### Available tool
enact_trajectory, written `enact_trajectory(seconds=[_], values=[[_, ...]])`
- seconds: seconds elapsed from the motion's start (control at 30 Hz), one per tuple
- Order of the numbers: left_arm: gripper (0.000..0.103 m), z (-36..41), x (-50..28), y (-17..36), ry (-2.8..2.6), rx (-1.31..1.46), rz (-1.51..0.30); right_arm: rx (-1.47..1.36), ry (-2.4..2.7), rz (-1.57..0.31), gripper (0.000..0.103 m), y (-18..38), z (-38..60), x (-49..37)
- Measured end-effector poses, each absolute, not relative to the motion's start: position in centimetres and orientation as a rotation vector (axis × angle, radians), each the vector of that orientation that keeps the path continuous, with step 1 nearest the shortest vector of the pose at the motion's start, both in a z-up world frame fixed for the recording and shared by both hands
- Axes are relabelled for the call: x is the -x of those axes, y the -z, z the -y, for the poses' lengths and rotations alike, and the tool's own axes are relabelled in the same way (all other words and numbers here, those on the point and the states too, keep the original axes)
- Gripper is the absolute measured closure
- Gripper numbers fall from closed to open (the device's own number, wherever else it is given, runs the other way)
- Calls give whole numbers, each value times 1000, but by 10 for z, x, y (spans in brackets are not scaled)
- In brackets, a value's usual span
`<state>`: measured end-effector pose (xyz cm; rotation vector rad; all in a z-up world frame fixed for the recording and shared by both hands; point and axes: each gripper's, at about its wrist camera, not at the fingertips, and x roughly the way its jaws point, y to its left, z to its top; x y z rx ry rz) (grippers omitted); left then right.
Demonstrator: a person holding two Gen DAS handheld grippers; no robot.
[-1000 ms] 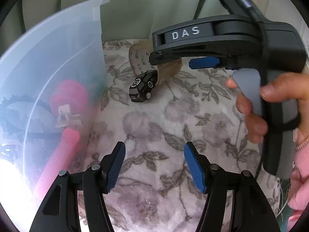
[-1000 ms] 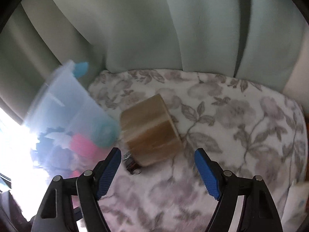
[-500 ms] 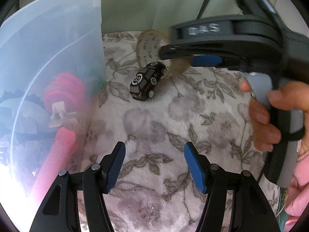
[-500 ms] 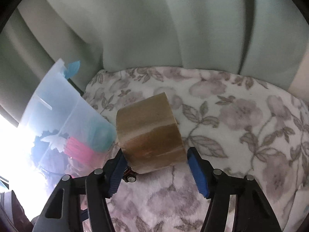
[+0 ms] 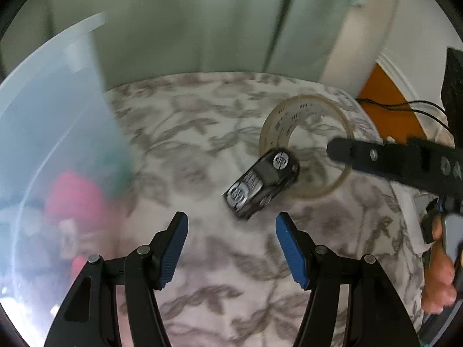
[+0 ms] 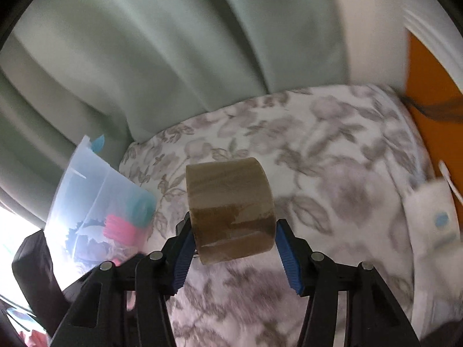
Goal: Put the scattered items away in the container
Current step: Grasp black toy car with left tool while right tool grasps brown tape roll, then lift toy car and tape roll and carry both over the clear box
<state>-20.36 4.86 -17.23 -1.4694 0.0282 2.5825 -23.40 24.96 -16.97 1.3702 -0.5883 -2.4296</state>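
A brown packing tape roll (image 6: 231, 202) sits between the blue pads of my right gripper (image 6: 235, 245), which is shut on it. In the left wrist view the same tape roll (image 5: 270, 124) stands on edge over the floral cloth, with a right gripper finger (image 5: 376, 159) reaching across it. A black toy car (image 5: 262, 183) lies on the cloth against the roll, just ahead and slightly right of my open, empty left gripper (image 5: 231, 231). The clear plastic container (image 5: 58, 133) stands to the left with pink and teal items inside; the container (image 6: 86, 190) also shows in the right wrist view.
A floral cloth (image 5: 202, 274) covers the surface. Green curtains (image 6: 173, 57) hang behind it. A white packet (image 6: 431, 217) lies at the right edge, beside an orange surface (image 6: 428, 92). A hand (image 5: 437, 271) holds the right gripper's handle at far right.
My right gripper has moved onto the tape roll and shut on it. The left view has swung right, so the toy car is now nearer my left fingers and the container is further left.
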Motion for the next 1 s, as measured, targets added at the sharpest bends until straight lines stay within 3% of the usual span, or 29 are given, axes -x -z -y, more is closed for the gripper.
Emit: enact_trajectory(seconds=[0.5, 0.53, 0.63, 1.0], values=[[39, -102, 221, 198, -2376, 1388, -320, -1380, 2411, 789, 46, 177, -289, 203], [41, -102, 222, 198, -2376, 1391, -315, -1380, 2411, 788, 45, 177, -289, 203], [61, -99, 223, 197, -2375, 1399, -301, -1380, 2413, 790, 46, 176, -290, 202], [66, -93, 203, 190, -2348, 1436, -218, -1407, 2440, 786, 45, 169, -289, 188]])
